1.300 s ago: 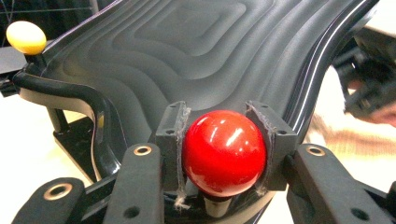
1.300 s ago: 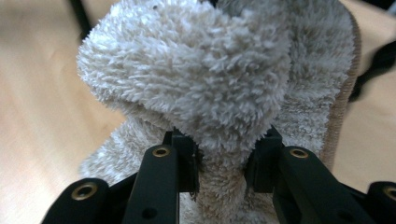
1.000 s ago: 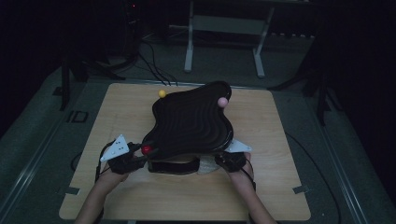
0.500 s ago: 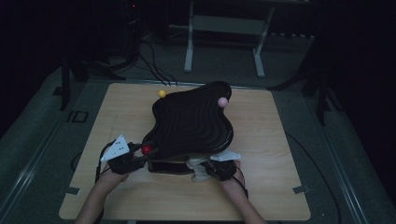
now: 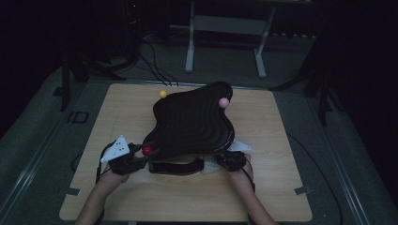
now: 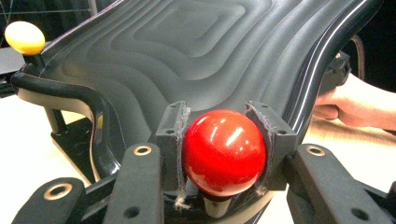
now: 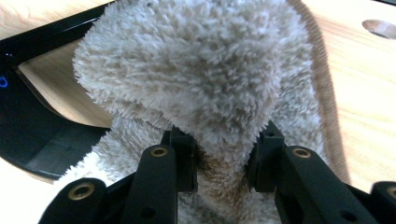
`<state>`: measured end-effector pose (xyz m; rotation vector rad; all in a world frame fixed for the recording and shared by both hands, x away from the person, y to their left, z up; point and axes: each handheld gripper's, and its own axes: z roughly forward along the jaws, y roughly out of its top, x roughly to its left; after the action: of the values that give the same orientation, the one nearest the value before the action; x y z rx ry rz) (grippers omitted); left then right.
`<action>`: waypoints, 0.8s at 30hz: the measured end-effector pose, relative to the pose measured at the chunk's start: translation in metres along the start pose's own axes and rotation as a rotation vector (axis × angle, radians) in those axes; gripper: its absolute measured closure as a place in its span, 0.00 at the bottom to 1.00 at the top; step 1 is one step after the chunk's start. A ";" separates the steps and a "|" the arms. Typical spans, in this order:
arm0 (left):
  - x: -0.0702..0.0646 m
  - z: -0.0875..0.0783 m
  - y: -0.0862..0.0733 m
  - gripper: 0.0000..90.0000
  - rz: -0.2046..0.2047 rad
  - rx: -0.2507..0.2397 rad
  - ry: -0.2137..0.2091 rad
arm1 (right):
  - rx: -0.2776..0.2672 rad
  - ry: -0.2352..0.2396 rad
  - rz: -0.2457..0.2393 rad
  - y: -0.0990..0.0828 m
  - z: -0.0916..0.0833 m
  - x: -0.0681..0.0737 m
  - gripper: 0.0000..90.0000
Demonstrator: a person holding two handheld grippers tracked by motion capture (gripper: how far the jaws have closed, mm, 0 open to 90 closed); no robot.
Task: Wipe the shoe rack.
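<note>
On the near half of the wooden tabletop (image 5: 277,140), a large black wavy tray (image 5: 195,124) is standing on a black base (image 5: 176,167), its ridged surface tilting up toward the far side. At the tray's near left corner, the left claw (image 5: 141,157) is clamping a glossy red ball (image 5: 148,150); in the left gripper view the two black jaws are pressing on either side of the red ball (image 6: 224,151), which is sitting on a short stem at the tray's rim. A yellow ball (image 5: 163,94) is sticking up at the tray's far left edge, and a pink ball (image 5: 224,102) is sitting at its far right edge. In the left gripper view the yellow ball (image 6: 24,37) is showing at the upper left, beyond the tray's (image 6: 187,60) ridges.

At the tray's near right corner, the right claw (image 5: 218,164) is gripping a pale fluffy cloth (image 5: 210,165) just beside the base. In the right gripper view the jaws are clenching a thick fold of the beige cloth (image 7: 201,79), which is bunching up above them, with the black base (image 7: 42,135) lying to the left and bare wood to the right. Both of the person's forearms are reaching in from the near edge, well apart from each other.
</note>
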<state>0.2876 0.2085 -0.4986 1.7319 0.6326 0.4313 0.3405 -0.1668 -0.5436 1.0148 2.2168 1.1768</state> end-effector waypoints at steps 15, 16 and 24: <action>-0.001 0.000 0.000 0.66 0.000 0.000 0.005 | -0.010 0.126 -0.071 -0.008 -0.009 0.030 0.76; -0.001 0.000 0.000 0.66 0.000 0.001 0.005 | -0.008 0.122 -0.071 -0.007 -0.009 0.027 0.76; 0.000 0.000 0.000 0.66 0.003 0.003 0.004 | 0.024 -0.020 -0.049 -0.002 -0.005 -0.006 0.76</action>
<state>0.2873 0.2083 -0.4982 1.7355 0.6341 0.4364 0.3397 -0.1748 -0.5425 0.9717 2.2322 1.1165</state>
